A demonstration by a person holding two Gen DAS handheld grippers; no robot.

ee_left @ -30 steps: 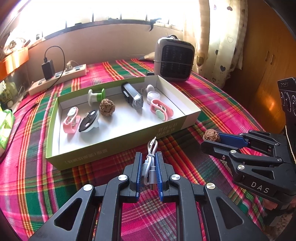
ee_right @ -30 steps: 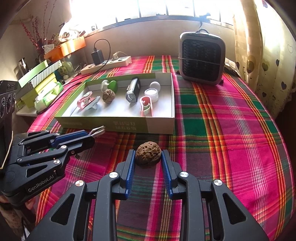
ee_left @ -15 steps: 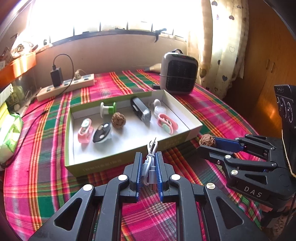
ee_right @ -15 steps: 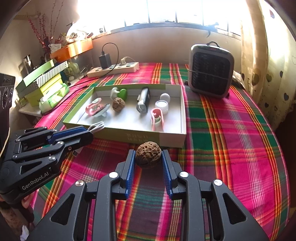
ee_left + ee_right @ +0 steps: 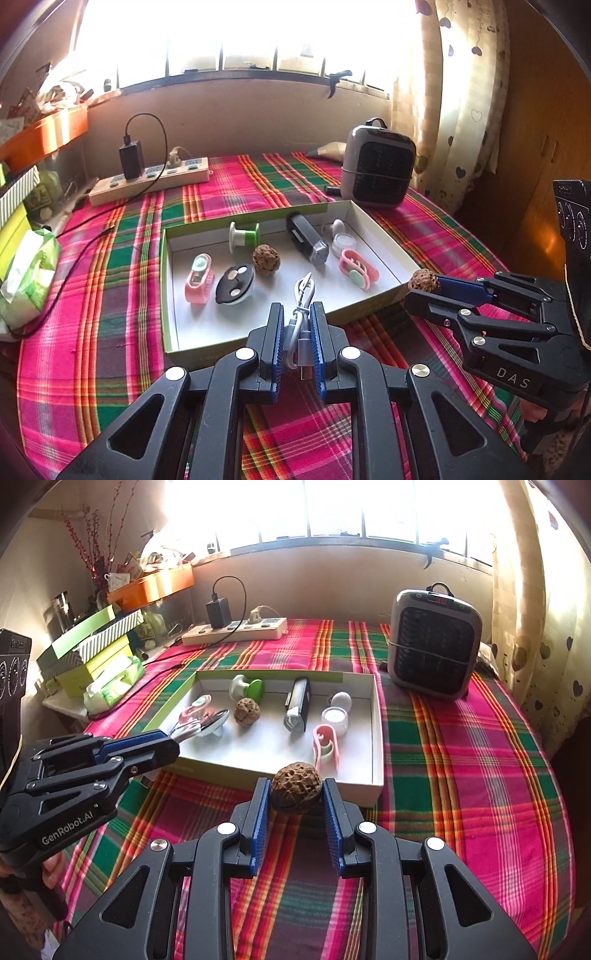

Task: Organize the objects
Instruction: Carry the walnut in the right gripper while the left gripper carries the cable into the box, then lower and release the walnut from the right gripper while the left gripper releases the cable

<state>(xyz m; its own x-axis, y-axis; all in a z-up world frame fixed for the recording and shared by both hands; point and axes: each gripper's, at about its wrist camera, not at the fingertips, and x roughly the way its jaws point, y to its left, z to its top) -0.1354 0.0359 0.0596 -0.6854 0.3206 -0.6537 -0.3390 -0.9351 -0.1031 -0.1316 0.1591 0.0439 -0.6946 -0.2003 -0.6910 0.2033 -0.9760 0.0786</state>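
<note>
The front part of the box (image 5: 173, 295) floor, at frame centre, is bare. Behind it small items (image 5: 264, 258) crowd, seemingly with narrow gaps.

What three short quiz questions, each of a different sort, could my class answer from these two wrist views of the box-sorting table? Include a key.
1. True or false: the right gripper is shut on a walnut.
2. Multiple choice: what does the left gripper hold? A) a pink clip B) a coiled white cable C) a green spool
3. Fill in: a second walnut already lies inside the white ____.

Key
1. True; the blue pads press both its sides.
2. B; the coiled white cable is pinched between the pads.
3. Box; the box also holds a green spool, a black bike light and pink clips.
</note>
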